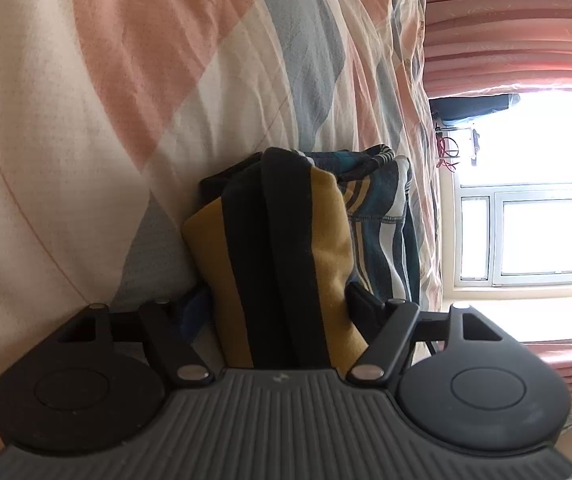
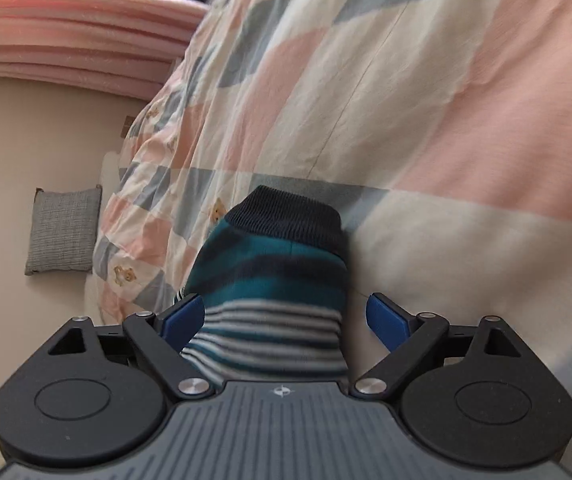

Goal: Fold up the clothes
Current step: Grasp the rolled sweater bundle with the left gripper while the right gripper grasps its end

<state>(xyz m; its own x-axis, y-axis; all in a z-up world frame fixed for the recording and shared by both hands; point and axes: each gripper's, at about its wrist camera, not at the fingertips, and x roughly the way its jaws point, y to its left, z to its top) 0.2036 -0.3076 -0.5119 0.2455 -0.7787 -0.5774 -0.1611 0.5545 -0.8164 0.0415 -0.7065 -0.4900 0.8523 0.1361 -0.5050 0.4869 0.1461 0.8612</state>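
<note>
A striped knit sweater [image 1: 381, 216] in teal, navy, white and mustard lies bunched on the checked quilt [image 1: 126, 80]. My left gripper [image 1: 278, 304] is shut on a thick fold of it, a mustard and black band [image 1: 286, 240] that fills the gap between the fingers. In the right wrist view, a teal, navy and white striped part of the sweater [image 2: 274, 272] ends in a dark ribbed cuff [image 2: 286, 216]. It sits between the fingers of my right gripper [image 2: 284, 312], which is open. The left blue pad [image 2: 184, 318] touches the cloth and the right pad [image 2: 385, 320] stands apart.
The pink, grey-blue and white quilt [image 2: 405, 100], printed with small bears, covers the bed. Pink curtains [image 1: 505, 40] and a bright window [image 1: 545, 232] lie beyond the bed edge. A grey cushion [image 2: 64, 232] leans by a cream wall.
</note>
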